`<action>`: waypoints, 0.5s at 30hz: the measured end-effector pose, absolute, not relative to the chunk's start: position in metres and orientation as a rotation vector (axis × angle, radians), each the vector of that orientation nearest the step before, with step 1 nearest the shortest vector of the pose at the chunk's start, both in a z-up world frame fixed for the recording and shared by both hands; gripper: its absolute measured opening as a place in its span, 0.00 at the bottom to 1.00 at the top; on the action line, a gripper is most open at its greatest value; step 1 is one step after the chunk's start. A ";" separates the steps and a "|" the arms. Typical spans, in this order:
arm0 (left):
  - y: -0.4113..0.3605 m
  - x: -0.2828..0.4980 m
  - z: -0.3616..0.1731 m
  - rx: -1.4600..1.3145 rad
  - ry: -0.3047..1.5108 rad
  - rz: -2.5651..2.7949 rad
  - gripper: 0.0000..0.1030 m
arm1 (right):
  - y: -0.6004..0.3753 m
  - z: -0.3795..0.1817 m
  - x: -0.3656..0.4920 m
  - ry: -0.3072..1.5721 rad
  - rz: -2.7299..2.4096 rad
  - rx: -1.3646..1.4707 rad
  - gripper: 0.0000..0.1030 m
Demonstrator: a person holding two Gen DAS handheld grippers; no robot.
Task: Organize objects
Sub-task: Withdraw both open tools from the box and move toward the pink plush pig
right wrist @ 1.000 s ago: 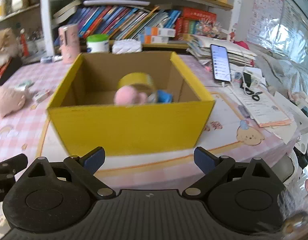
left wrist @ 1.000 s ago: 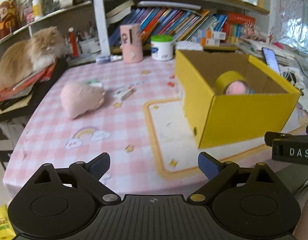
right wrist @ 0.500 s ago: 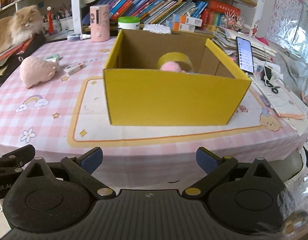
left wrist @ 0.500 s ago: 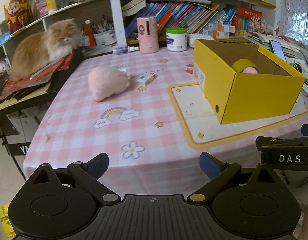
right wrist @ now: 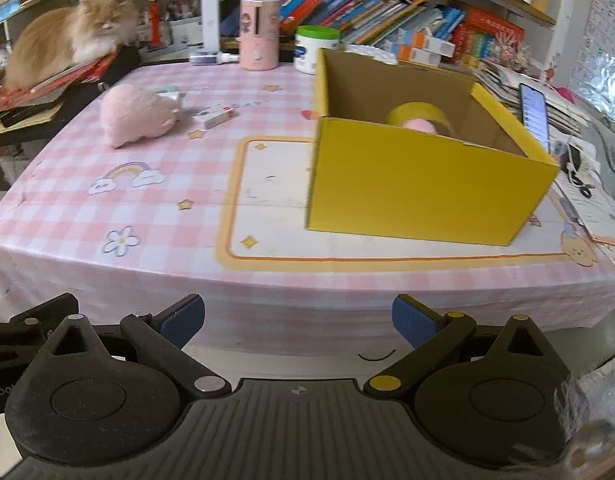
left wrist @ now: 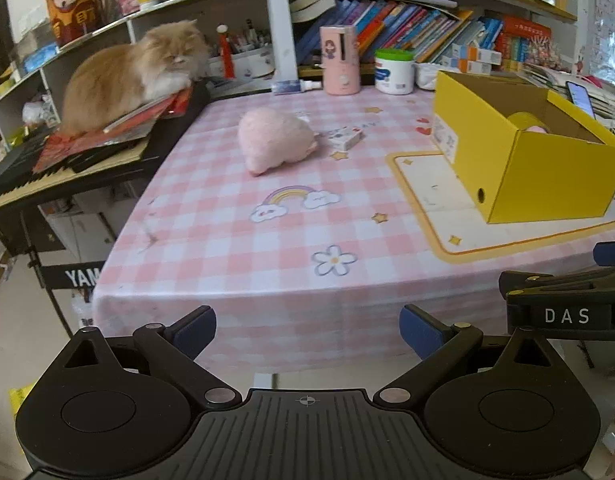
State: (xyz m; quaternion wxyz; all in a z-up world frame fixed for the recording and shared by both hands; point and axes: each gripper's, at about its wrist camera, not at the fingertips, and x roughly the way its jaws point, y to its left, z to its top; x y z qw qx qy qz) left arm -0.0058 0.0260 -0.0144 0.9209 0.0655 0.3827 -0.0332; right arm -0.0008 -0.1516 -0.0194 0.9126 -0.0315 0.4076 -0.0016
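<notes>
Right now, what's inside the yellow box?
Inside the yellow box: a yellow tape roll and something pink in front of it. The near wall hides the floor and anything lower.

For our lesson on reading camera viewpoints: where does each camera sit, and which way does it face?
Left wrist: on the left gripper, off the table's near edge, facing the pink plush toy and cat; its open fingers and the right gripper's side show.
Right wrist: on the right gripper, facing the yellow box; its open fingers show.
Shared: plush toy, box, cat.
</notes>
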 end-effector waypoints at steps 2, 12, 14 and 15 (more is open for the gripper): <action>0.032 -0.008 -0.015 0.133 0.787 -0.060 0.97 | -0.144 -0.020 -0.001 0.841 0.012 -0.069 0.98; 0.060 -0.011 -0.015 0.110 0.785 -0.018 0.97 | -0.112 -0.021 0.000 0.840 0.066 -0.099 0.98; 0.064 -0.010 -0.014 0.102 0.781 -0.007 0.97 | -0.108 -0.021 0.001 0.842 0.075 -0.103 0.98; 0.065 -0.009 -0.013 0.096 0.778 -0.002 0.97 | -0.106 -0.020 0.002 0.841 0.081 -0.108 0.98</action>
